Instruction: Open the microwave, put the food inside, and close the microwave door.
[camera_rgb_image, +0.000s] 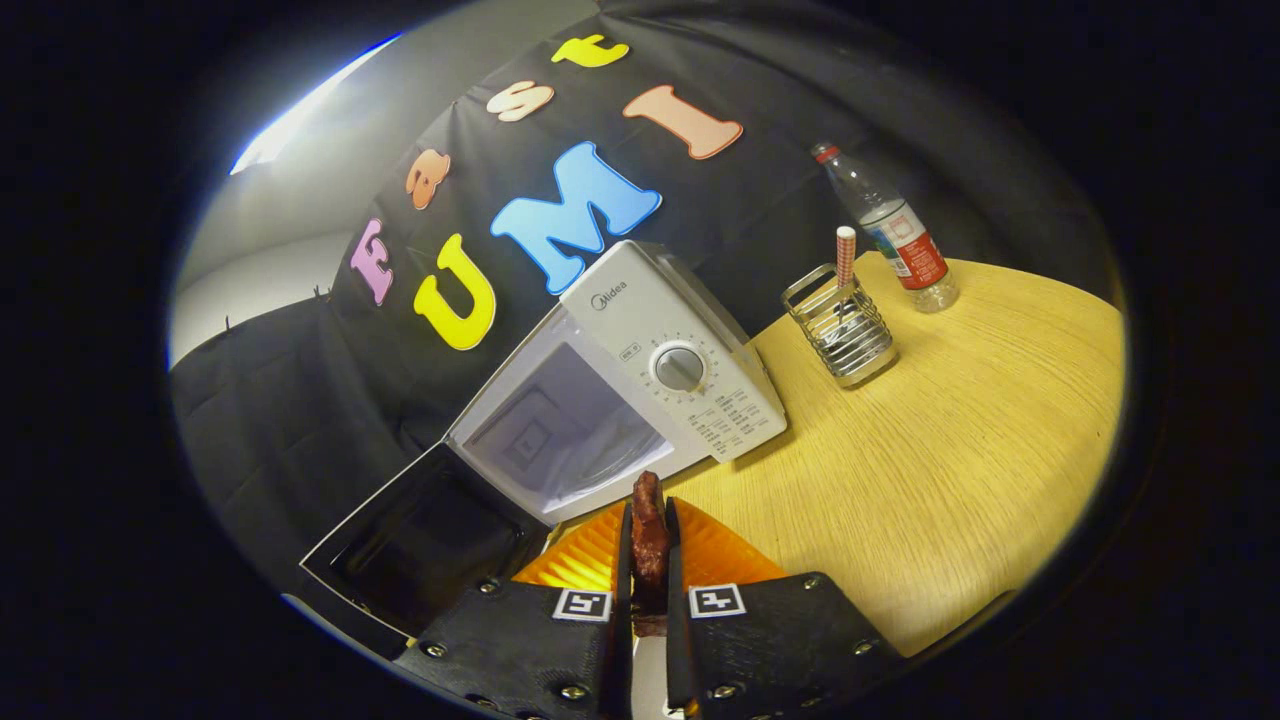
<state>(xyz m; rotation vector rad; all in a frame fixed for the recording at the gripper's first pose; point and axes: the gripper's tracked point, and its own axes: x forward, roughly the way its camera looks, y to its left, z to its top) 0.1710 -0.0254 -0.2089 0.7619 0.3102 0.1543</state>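
On the wooden worktop (950, 450) the microwave (640, 370) stands with its door (420, 540) swung open, and just before its cavity the claw (650, 545) pinches the dark food (649, 535) over an orange plate (590, 560), seemingly lifted for loading.

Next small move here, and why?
Probably carry the food forward into the microwave cavity. The gripper jaws are shut on the food above the orange plate, and the microwave door hangs open just ahead.
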